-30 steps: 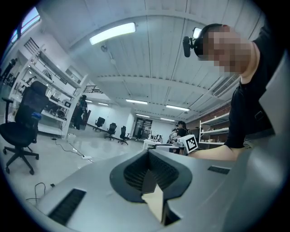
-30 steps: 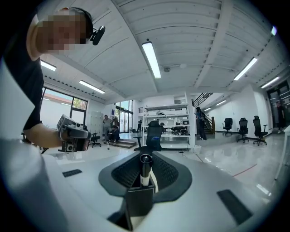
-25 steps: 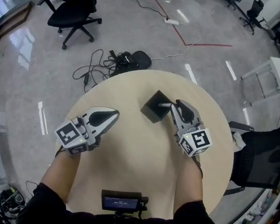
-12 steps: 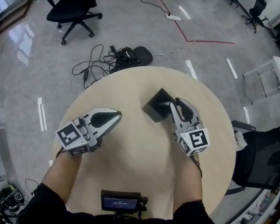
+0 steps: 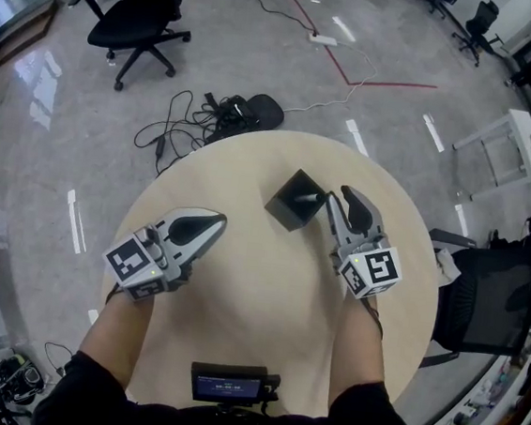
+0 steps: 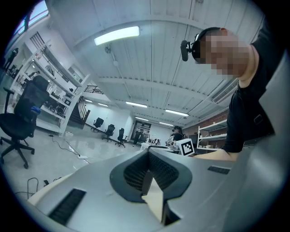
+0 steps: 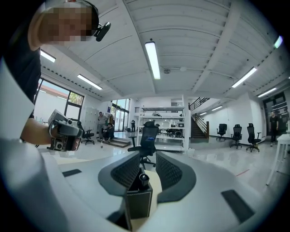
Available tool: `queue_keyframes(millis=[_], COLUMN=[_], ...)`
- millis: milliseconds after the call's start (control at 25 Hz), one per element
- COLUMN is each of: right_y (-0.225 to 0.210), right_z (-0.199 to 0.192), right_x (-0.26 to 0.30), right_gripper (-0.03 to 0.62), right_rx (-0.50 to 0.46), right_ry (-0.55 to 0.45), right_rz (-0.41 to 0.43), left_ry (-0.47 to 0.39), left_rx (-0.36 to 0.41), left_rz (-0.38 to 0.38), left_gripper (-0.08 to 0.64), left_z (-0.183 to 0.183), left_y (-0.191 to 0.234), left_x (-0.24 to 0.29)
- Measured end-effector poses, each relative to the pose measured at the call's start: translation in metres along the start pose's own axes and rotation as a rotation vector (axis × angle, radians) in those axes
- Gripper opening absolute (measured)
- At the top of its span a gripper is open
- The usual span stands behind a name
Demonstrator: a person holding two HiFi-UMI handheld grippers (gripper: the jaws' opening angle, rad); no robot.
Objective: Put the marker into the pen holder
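Note:
A black square pen holder (image 5: 290, 203) stands on the round beige table (image 5: 238, 298), a little past its middle. The grey marker (image 5: 312, 199) sits in it and leans toward my right gripper (image 5: 336, 199), which is just right of the holder. In the right gripper view the holder (image 7: 138, 201) and the marker's cap (image 7: 144, 177) show between the jaws of the right gripper (image 7: 145, 171). The jaws stand open, with a gap beside the cap. My left gripper (image 5: 212, 221) rests at the table's left, its jaws together and empty, as the left gripper (image 6: 147, 174) also shows in its own view.
A small black device with a screen (image 5: 229, 382) sits at the table's near edge. On the floor behind the table lie cables and a dark bag (image 5: 238, 114). One office chair (image 5: 135, 14) stands far left, another chair (image 5: 491, 306) close to the table's right.
My right gripper has drawn back a little to the right of the pen holder, leaving the marker standing in it. The left gripper has hardly moved.

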State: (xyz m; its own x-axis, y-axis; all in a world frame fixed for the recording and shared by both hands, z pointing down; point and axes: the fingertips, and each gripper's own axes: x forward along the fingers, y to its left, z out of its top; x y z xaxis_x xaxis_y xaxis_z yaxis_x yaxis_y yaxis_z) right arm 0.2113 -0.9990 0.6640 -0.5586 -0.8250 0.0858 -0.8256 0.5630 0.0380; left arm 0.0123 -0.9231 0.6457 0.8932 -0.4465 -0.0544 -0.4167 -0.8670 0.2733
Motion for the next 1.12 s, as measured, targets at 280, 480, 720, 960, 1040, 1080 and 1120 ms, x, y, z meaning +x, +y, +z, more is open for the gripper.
queue_keyframes(millis=[280,480,720,960,1040,1080,1120], right_y=[0.018,0.048,0.121,0.179,0.196,0.204,0.211], right_z=[0.096,0.174,0.257,0.307,0.309,0.309,0.31], right_x=[-0.056,-0.119,-0.201,-0.313,-0.349,-0.367,-0.385], right_gripper=[0.09,0.089,0.087,0.005,0.005,0.005,0.005], right_rx=[0.013,0.087,0.061,0.067,0.056,0.05,0.047], right_ry=[-0.061,-0.118,-0.125,-0.159,-0.15,-0.153,-0.16], right_rz=[-0.014,-0.015,0.018,-0.004,0.016,0.03,0.046], left_ry=[-0.05,-0.079,-0.118,-0.102,-0.107,-0.111,-0.116], left_rx=[0.019,0.026,0.074,0.148,0.167,0.179,0.19], left_rz=[0.016,0.039,0.016,-0.002,0.0,0.004,0.012], left_gripper=[-0.003,-0.003,-0.003,-0.003,-0.003,-0.003,-0.003], left_z=[0.063,0.119,0.185,0.234,0.238,0.238,0.237], left_y=[-0.036,-0.086,-0.155,-0.249,-0.29,-0.311,-0.332], left_x=[-0.031,-0.074,-0.14,-0.183,-0.195,-0.2,-0.203])
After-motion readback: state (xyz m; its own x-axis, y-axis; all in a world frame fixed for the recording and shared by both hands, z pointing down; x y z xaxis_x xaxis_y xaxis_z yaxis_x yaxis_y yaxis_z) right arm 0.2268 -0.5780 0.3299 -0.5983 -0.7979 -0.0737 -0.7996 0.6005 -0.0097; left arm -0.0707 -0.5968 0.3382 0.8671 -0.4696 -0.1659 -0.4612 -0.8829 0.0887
